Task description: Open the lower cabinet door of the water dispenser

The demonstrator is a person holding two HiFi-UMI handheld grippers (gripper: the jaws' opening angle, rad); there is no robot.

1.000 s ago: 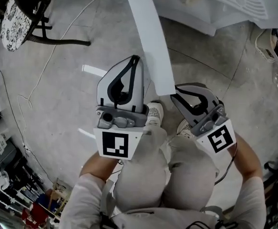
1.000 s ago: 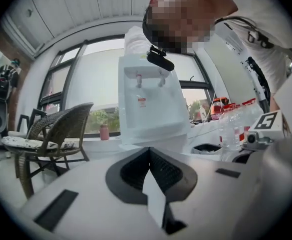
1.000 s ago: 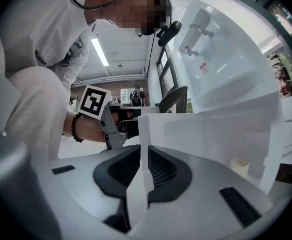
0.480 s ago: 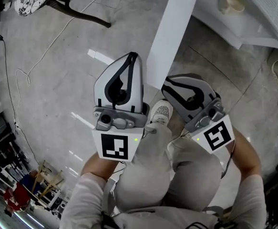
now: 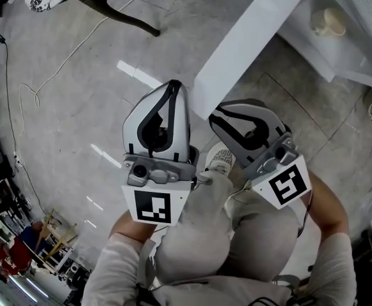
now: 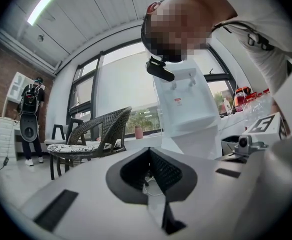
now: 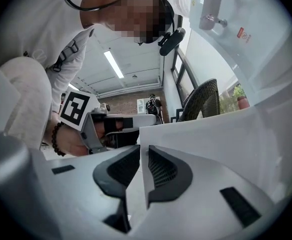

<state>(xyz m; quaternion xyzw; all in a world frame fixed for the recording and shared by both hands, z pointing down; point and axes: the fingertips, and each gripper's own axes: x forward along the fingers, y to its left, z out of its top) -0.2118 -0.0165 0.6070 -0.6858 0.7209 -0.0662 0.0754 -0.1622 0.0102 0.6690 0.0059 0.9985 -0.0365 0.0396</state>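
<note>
My right hand-held gripper clamped on free edge of lower cabinet door, door swung wider off water dispenser than a second ago, left hand-held gripper closed, empty, alongside.

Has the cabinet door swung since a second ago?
Yes. The cabinet door, held at its edge by the right gripper, has swung further open, away from the dispenser cabinet.

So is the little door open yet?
Nearly done. The cabinet door already stands swung wide, showing a cup inside. The right gripper is clamped on its edge; the left gripper is shut and empty. Probably only letting go remains.
</note>
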